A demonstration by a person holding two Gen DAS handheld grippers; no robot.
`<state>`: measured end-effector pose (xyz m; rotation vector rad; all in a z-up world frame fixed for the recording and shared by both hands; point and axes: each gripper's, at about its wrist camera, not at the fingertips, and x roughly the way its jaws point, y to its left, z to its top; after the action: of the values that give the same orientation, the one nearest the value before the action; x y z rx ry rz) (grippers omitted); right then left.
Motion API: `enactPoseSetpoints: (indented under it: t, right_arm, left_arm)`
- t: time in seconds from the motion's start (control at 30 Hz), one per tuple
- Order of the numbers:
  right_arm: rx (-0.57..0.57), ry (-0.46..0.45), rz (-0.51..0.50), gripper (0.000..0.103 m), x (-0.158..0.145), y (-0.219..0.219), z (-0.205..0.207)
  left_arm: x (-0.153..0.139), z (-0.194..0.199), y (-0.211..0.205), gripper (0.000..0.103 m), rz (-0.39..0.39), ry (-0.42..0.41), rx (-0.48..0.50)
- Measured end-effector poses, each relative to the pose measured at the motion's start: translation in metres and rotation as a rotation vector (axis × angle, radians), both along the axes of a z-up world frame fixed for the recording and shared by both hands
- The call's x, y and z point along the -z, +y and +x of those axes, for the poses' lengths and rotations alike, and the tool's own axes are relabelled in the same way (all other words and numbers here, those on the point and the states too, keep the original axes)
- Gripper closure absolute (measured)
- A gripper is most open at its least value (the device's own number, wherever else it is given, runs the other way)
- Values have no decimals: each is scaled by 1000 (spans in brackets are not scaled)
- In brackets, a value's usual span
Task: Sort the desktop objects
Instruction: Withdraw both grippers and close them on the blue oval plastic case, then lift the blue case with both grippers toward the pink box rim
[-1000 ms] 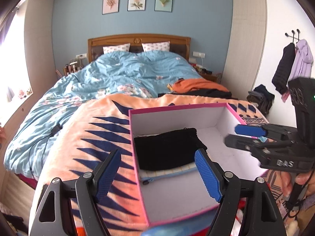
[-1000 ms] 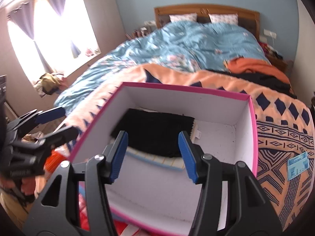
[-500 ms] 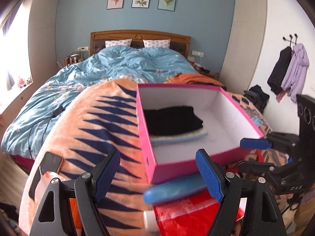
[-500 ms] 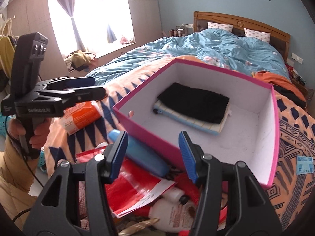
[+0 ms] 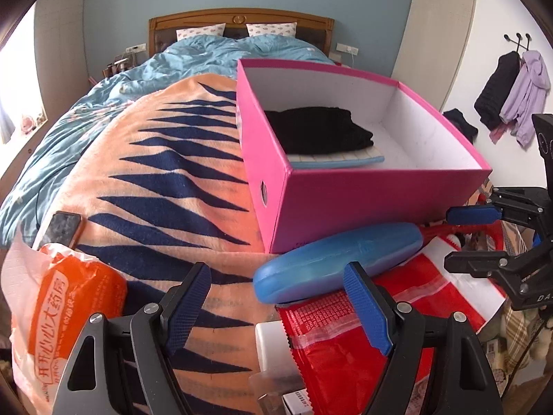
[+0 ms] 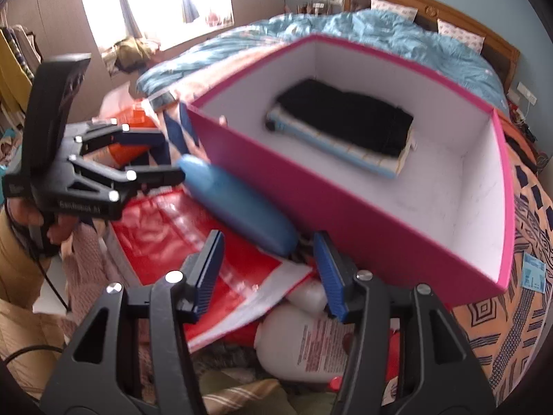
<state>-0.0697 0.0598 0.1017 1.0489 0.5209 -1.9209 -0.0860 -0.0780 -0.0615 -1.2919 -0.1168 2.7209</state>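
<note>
A pink box (image 5: 363, 200) with a white inside stands on the patterned blanket. In it a folded black cloth (image 5: 318, 131) lies on a striped blue pouch (image 5: 338, 160). A blue oval case (image 5: 338, 263) lies against the box's near wall, partly on a red plastic bag (image 5: 345, 346). My left gripper (image 5: 276, 301) is open just short of the case, nothing between its fingers. My right gripper (image 6: 269, 256) is open too, above the case's end (image 6: 238, 204) and a white bottle (image 6: 304, 342). Each gripper shows in the other's view: right (image 5: 456, 238), left (image 6: 166, 157).
An orange and white pharmacy bag (image 5: 65, 311) and a phone (image 5: 64, 228) lie at the blanket's left edge. A second white bottle (image 5: 273, 346) pokes from under the red bag. The blue-quilted bed (image 5: 224, 55) stretches behind; coats (image 5: 511, 93) hang at the right wall.
Both grippers have drawn back and sunk from over the box's inside to in front of its near wall. The blue case, red bag and bottles have come into view.
</note>
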Motion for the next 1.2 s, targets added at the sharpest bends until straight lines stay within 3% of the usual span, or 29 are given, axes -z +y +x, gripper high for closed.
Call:
enactPoseSetpoints:
  t: [0.1, 0.43, 0.5, 0.73, 0.9, 1.2]
  right_arm:
    - [4, -7, 45, 47, 10, 0, -2]
    - [-16, -32, 54, 48, 18, -18, -12]
    - [-25, -31, 59, 55, 19, -19, -12]
    - [-25, -43, 57, 59, 23, -20, -13]
    - [-12, -37, 53, 68, 26, -22, -16]
    - [-4, -29, -3, 68, 22, -16, -14]
  left_arm:
    - [5, -2, 1, 22, 9, -9, 17]
    - [9, -4, 1, 22, 33, -19, 68]
    - [11, -5, 2, 22, 34, -27, 79]
    - [14, -8, 6, 24, 50, -38, 110]
    - [16, -9, 7, 29, 66, -45, 125]
    - [13, -7, 6, 29, 102, -47, 106]
